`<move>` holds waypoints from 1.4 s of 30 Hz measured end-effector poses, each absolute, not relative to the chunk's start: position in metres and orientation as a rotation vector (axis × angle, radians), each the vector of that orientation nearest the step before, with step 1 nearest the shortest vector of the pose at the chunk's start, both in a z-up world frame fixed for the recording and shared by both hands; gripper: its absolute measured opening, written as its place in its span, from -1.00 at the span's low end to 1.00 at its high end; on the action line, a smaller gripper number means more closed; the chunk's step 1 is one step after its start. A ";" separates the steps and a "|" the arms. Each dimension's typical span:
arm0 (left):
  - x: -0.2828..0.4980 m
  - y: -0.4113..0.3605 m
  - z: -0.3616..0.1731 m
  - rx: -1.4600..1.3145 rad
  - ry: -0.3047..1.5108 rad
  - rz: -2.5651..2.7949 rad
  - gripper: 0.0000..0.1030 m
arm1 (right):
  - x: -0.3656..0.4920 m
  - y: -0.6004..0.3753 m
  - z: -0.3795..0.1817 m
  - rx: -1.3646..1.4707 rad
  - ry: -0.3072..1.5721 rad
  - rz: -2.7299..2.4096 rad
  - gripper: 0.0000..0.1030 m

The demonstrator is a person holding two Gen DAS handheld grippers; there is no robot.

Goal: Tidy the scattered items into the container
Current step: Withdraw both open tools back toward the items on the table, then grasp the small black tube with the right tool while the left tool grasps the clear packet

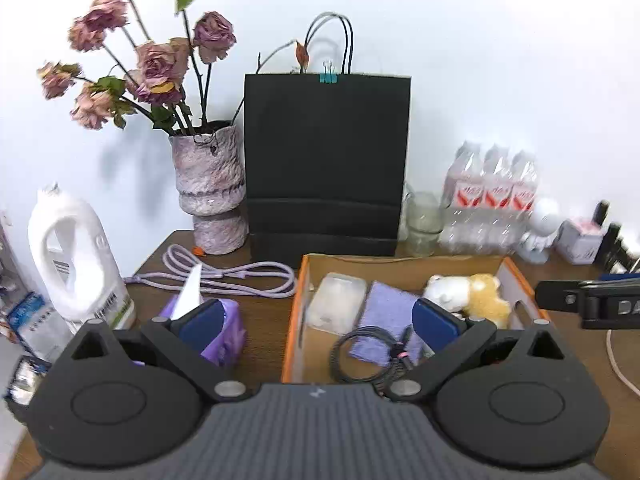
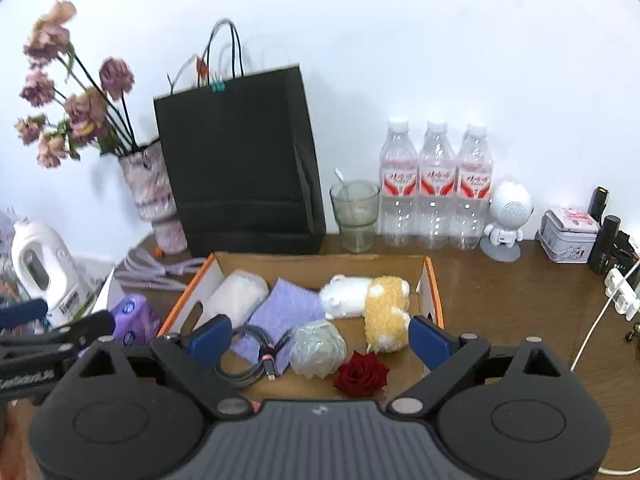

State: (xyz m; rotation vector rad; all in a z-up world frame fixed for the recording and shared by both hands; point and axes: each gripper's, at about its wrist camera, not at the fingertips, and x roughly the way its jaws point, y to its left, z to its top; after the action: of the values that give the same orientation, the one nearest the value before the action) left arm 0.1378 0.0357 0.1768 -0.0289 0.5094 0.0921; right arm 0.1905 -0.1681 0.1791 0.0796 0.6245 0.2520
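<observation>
An orange-edged cardboard box [image 1: 298, 280] [image 2: 434, 292] sits on the brown table. It holds a white and yellow plush toy [image 2: 372, 300], a purple cloth [image 2: 288, 304], a frosted pouch [image 2: 240, 290], a coiled black cable [image 2: 248, 364], a wrapped pale-green ball [image 2: 318, 348] and a red rose [image 2: 360, 372]. Left of the box lie a purple tissue pack [image 1: 226, 332] and a lilac cable [image 1: 236, 276]. My left gripper [image 1: 318, 318] hangs open over the box's left edge. My right gripper [image 2: 320, 339] is open above the box's near side. Neither holds anything.
Along the back wall stand a black paper bag [image 1: 326, 160], a vase of dried roses [image 1: 210, 184], a glass [image 2: 356, 212], three water bottles [image 2: 434, 184] and a white robot figure [image 2: 506, 216]. A white detergent bottle [image 1: 72, 260] is at left; a tin [image 2: 566, 236] is at right.
</observation>
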 end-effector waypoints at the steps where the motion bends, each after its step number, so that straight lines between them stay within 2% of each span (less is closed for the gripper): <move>1: 0.132 0.035 0.172 -0.043 0.497 0.084 1.00 | 0.186 -0.169 0.173 0.092 0.602 0.254 0.85; 14: 0.044 0.013 0.098 -0.023 0.468 0.009 1.00 | 0.087 -0.170 0.103 0.040 0.519 0.280 0.90; 20: 0.000 -0.003 0.060 -0.010 0.517 -0.011 1.00 | 0.032 -0.188 0.063 0.004 0.560 0.273 0.91; 31: -0.062 -0.001 0.026 -0.064 0.577 -0.036 1.00 | -0.041 -0.193 0.022 0.018 0.628 0.256 0.92; 36: -0.062 0.000 0.021 -0.057 0.595 -0.030 1.00 | -0.046 -0.192 0.018 0.032 0.627 0.271 0.93; 42: -0.026 0.001 0.017 -0.035 0.630 -0.045 0.98 | -0.019 -0.194 0.015 0.033 0.640 0.264 0.89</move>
State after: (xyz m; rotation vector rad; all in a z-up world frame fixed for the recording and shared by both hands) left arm -0.0264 0.0015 0.0166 -0.0354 0.6300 -0.0449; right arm -0.0193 -0.1943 0.0153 0.0328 0.6404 0.2637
